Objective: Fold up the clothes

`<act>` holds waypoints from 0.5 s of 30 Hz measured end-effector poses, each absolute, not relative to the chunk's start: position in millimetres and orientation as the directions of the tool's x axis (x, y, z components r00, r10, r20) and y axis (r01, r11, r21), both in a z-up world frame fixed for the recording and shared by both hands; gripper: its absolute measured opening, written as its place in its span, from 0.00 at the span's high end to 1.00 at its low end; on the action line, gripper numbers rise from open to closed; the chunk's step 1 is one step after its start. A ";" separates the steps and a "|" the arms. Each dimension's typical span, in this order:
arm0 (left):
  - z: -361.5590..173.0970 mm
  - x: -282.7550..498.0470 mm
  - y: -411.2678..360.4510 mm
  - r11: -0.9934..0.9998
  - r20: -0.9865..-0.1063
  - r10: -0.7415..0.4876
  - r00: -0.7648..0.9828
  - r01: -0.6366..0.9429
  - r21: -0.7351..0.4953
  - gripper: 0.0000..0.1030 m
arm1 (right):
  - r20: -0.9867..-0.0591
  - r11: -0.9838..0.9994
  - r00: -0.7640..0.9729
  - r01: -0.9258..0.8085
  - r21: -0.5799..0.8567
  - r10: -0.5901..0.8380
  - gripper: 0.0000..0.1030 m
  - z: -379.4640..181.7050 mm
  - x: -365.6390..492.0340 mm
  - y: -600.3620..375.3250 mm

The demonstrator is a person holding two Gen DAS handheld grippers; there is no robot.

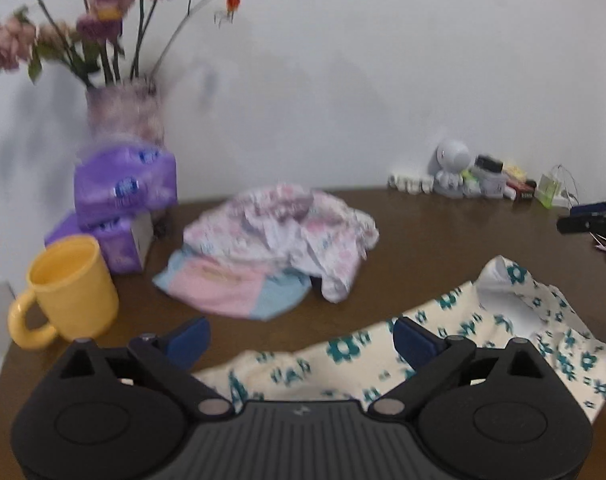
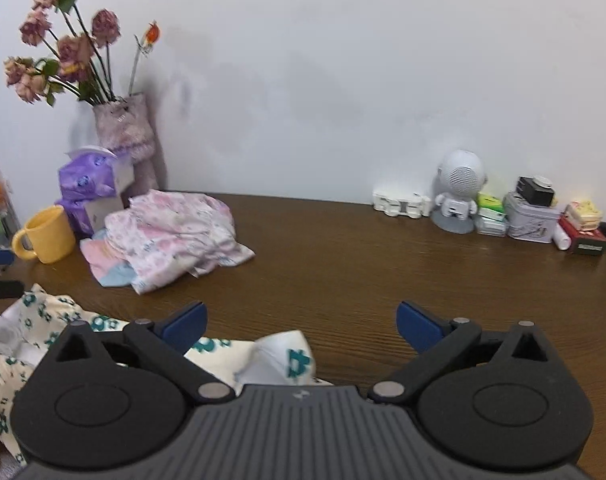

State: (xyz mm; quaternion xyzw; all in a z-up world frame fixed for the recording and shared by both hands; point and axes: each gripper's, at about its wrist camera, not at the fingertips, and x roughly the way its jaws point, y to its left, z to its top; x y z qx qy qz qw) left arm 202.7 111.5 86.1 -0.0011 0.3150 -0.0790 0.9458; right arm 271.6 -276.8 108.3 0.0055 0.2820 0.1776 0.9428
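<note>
1. The cream garment with teal flowers [image 1: 443, 352] lies rumpled on the bench [image 2: 363, 264], nearer than the yellow mug [image 1: 69, 288].
2. Left gripper [image 1: 301, 338] and right gripper [image 2: 301, 322] hover over it, fingers spread wide, holding nothing.
3. Judging by that, an edge needs pinching; which stage, I cannot tell.

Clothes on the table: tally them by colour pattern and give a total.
Cream with teal flowers: 1, the cream garment under the open left gripper
White with pink print: 1, the crumpled garment
Pink and light blue: 1, the folded piece under it
Total: 3
</note>
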 end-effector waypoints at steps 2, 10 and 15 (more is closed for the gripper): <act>93.0 204.0 115.0 0.986 -0.612 -0.164 0.773 0.146 -0.080 0.05 | -0.534 0.942 0.782 -0.321 0.096 0.321 0.00 117.9 273.4 -282.1; 148.6 208.2 119.8 0.993 -0.635 -0.121 0.763 0.093 -0.078 0.05 | -0.551 0.952 0.794 -0.305 0.005 0.257 0.00 172.9 285.4 -296.6; 184.7 224.1 87.9 0.952 -0.612 0.005 0.791 0.183 0.244 0.05 | -0.594 0.893 0.779 -0.394 -0.216 0.200 0.00 226.6 306.1 -278.5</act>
